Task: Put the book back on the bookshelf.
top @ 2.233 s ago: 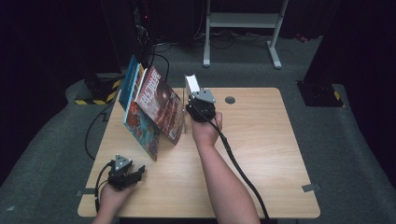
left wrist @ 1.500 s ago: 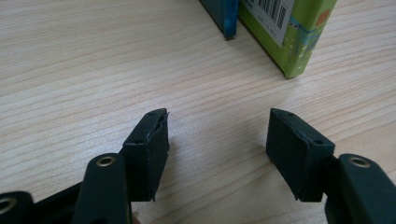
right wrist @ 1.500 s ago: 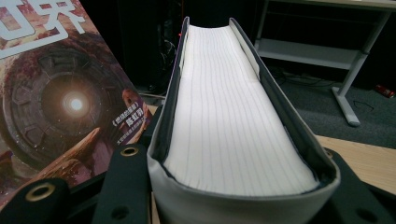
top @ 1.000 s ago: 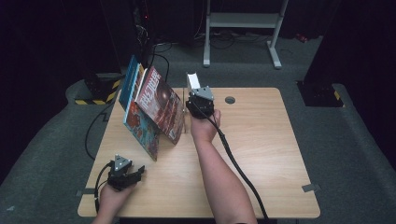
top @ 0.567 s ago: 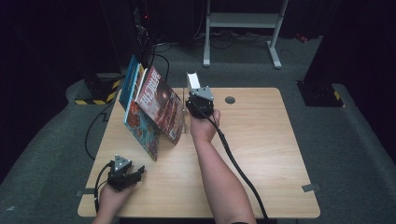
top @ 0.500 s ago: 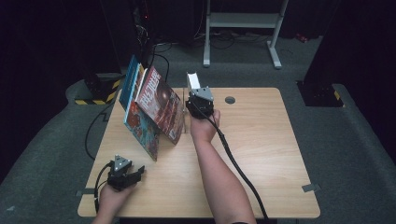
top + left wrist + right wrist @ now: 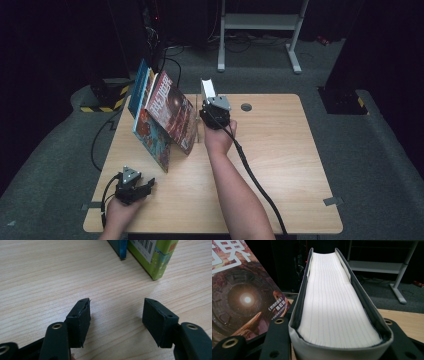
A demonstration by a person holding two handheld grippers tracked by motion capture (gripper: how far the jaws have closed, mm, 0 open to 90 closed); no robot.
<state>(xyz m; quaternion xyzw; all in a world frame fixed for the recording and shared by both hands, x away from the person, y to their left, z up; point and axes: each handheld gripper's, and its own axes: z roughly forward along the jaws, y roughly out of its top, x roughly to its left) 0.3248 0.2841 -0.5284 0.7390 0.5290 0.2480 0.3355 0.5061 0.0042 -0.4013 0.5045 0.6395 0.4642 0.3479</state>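
Observation:
Several books (image 7: 165, 117) lean in a row at the table's back left; the front one has a red-brown cover (image 7: 244, 295). Just right of them my right gripper (image 7: 214, 107) is shut on a thick grey-covered book (image 7: 207, 89), held upright with its white page edges (image 7: 332, 305) facing the camera, close beside the red-brown cover. My left gripper (image 7: 145, 186) rests low near the front left of the table (image 7: 280, 150). It stands open (image 7: 116, 312) with bare wood between its jaws, short of the corners of a blue book (image 7: 117, 247) and a green book (image 7: 155, 255).
A round cable hole (image 7: 246, 106) sits near the table's back edge. A white metal stand (image 7: 260, 22) is on the floor behind, with dark equipment and cables around it. The right gripper's cable (image 7: 255, 180) trails along the forearm to the front edge.
The right gripper with the grey book has edged very slightly toward the leaning books. The left gripper has stayed in place.

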